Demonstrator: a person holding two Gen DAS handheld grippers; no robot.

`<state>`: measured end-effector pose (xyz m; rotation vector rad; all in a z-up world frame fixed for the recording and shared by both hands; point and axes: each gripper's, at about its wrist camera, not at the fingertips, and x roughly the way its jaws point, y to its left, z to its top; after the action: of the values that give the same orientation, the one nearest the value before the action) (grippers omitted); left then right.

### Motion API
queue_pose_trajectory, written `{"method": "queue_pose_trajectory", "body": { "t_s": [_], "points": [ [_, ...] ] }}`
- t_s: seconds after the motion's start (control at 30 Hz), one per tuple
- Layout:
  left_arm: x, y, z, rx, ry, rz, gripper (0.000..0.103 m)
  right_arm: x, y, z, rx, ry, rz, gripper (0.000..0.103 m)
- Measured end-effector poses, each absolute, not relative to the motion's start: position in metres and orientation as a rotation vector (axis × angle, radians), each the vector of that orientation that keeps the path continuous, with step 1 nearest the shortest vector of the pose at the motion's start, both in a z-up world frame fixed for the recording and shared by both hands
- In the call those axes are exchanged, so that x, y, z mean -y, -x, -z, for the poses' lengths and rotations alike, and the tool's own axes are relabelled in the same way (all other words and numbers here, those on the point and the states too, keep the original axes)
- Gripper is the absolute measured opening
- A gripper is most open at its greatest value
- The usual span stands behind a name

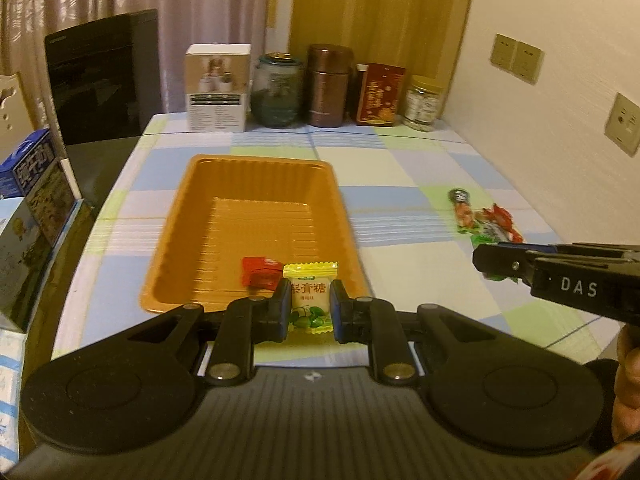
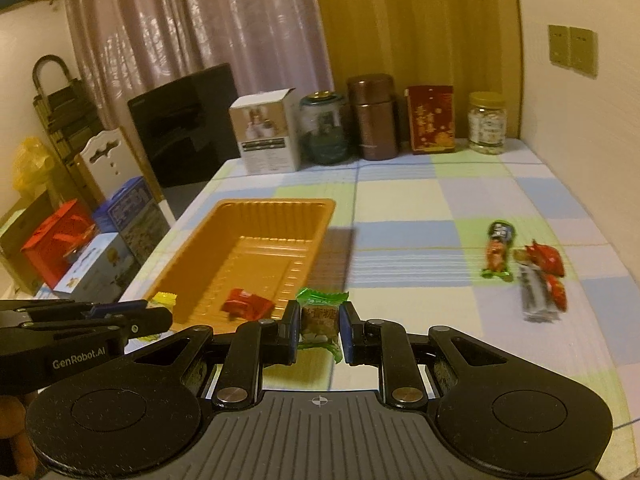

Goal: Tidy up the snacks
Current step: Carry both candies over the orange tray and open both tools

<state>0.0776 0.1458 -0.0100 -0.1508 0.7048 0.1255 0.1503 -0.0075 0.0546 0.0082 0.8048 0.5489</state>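
An orange tray [image 1: 208, 184] [image 2: 256, 208] lies on the checked tablecloth, with a red wrapped candy [image 1: 260, 272] [image 2: 246, 304] at its near end. My left gripper [image 1: 310, 304] is shut on a yellow wrapped candy [image 1: 311, 296] at the tray's near edge; it also shows in the right wrist view [image 2: 160, 318]. My right gripper [image 2: 319, 328] is shut on a green wrapped candy [image 2: 320, 316], just right of the tray's near corner. It enters the left wrist view [image 1: 496, 262] from the right. Several loose snacks [image 1: 484, 220] [image 2: 524, 268] lie to the right.
A white box [image 1: 218, 86], glass jar [image 1: 276, 90], brown canister [image 1: 328, 84], red packet [image 1: 380, 94] and small jar [image 1: 424, 102] line the table's far edge. A black appliance [image 1: 104, 76] and boxes [image 1: 32, 208] stand left. A wall [image 1: 560, 80] bounds the right.
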Motion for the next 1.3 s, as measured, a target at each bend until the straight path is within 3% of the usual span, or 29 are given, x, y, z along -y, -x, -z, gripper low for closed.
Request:
{"method": "queue_pose_trajectory", "body": {
  "t_s": [1.3],
  "points": [
    [-0.223,-0.135,0.048,-0.754,0.144,-0.173,0.018,-0.078,-0.209,-0.003,-0.897,-0.017,-0.615,0.021]
  ]
}}
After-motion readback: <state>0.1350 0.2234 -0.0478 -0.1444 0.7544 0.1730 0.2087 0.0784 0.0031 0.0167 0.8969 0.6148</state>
